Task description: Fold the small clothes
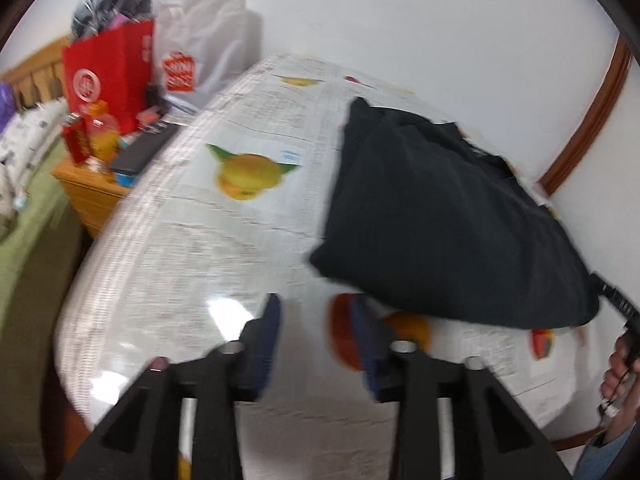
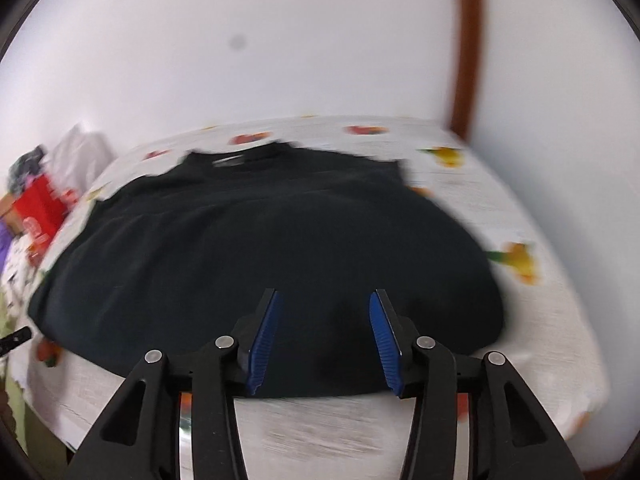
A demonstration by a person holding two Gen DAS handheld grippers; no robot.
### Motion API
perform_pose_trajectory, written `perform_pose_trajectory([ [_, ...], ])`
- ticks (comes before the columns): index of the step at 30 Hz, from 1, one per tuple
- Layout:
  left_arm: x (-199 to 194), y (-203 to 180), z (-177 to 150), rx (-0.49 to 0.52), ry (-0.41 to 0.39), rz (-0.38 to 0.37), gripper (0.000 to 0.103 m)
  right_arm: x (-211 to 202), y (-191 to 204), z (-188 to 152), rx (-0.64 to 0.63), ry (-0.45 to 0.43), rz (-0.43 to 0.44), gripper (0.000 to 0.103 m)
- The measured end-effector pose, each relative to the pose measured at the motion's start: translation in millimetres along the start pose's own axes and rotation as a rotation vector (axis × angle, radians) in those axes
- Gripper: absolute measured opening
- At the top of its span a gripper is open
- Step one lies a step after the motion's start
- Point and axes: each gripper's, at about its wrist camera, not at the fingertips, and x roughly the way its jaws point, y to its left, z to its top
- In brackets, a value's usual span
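Observation:
A black garment [image 1: 448, 216] lies folded flat on a table covered with a white fruit-print cloth [image 1: 224, 248]. In the left wrist view it is to the right of my left gripper [image 1: 316, 308], which is open and empty above the bare cloth. In the right wrist view the garment [image 2: 256, 240] fills the middle of the table, collar end at the far side. My right gripper [image 2: 324, 304] is open and empty just above the garment's near edge. Both views are motion-blurred.
A wooden bedside cabinet [image 1: 92, 192] left of the table holds a red paper bag [image 1: 108, 80], a white plastic bag [image 1: 208, 48], bottles and a dark flat object. A bed with green cover [image 1: 24, 220] is at far left. A white wall stands behind the table.

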Motion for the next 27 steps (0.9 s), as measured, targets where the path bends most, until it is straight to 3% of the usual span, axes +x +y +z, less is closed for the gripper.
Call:
perform_pose_trajectory([
  [3, -5, 14, 0, 0.032, -0.020, 0.076, 0.051, 27, 53, -4, -0.041, 0.039, 0.075, 0.047],
  [6, -4, 27, 1, 0.040, -0.011, 0.108, 0.052, 44, 107, -20, -0.105, 0.085, 0.107, 0.047],
  [9, -4, 37, 2, 0.047, -0.015, 0.142, 0.052, 34, 147, -35, -0.173, 0.060, 0.117, 0.047],
  [12, -3, 42, 3, 0.067, -0.015, 0.178, 0.052, 17, 182, -48, -0.267, 0.069, 0.204, 0.047],
  [14, 0, 48, 6, 0.073, -0.020, 0.195, 0.052, 7, 208, -56, -0.364, 0.050, 0.221, 0.051],
  [15, 1, 50, 7, 0.072, -0.023, 0.198, 0.052, 3, 218, -61, -0.401, 0.044, 0.229, 0.058],
  [16, 3, 52, 9, 0.070, -0.025, 0.200, 0.052, 0, 230, -66, -0.446, 0.037, 0.234, 0.062],
  [21, 18, 58, 23, 0.077, -0.022, 0.177, 0.052, 3, 273, -83, -0.588, 0.040, 0.227, 0.064],
  [27, 30, 58, 35, 0.115, -0.009, 0.146, 0.053, 21, 321, -92, -0.739, 0.007, 0.145, 0.064],
])
